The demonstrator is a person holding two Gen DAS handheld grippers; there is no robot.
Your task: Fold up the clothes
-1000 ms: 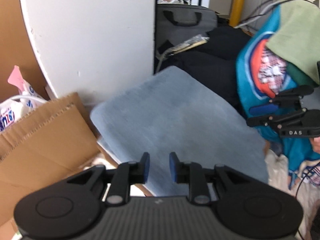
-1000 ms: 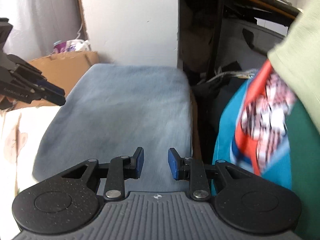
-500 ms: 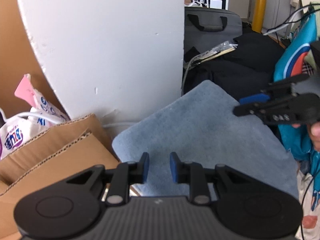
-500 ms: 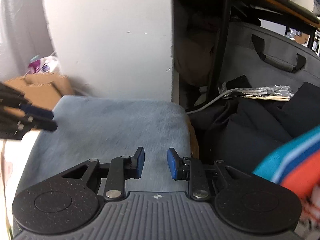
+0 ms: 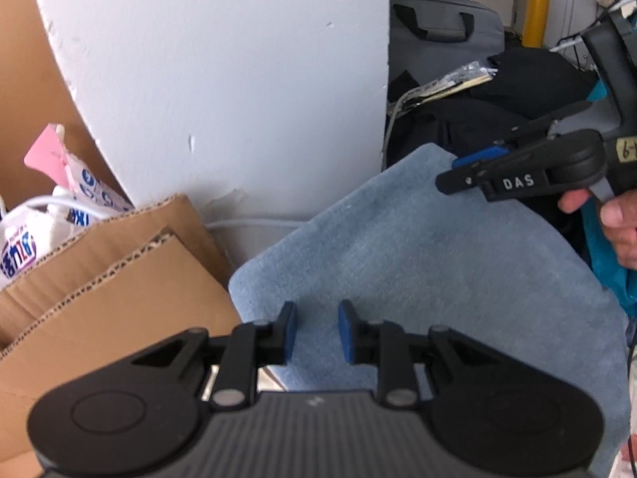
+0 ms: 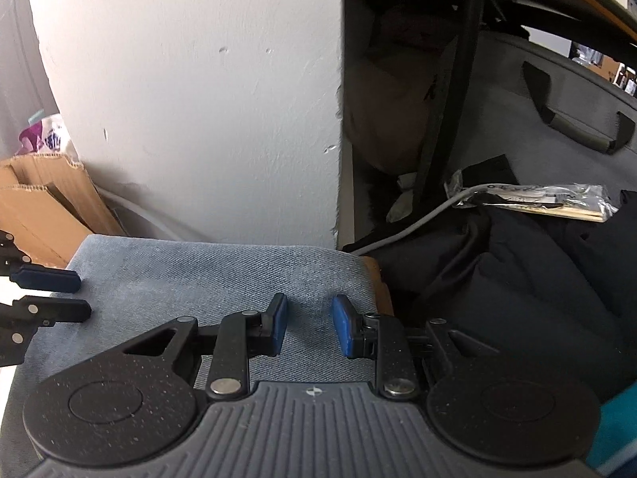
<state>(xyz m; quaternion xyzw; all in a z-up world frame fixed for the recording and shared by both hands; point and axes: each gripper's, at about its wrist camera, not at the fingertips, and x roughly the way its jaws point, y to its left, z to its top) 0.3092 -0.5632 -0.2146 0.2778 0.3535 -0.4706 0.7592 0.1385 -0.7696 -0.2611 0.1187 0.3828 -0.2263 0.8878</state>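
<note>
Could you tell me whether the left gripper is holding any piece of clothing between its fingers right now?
No, the left gripper has an empty gap between its blue fingers, with only the blue cushion visible beyond them.

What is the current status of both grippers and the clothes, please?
Left gripper and right gripper open, empty, over the folded light-blue denim garment. Garment flat, untouched. Brown cardboard box beside its edge.
</note>
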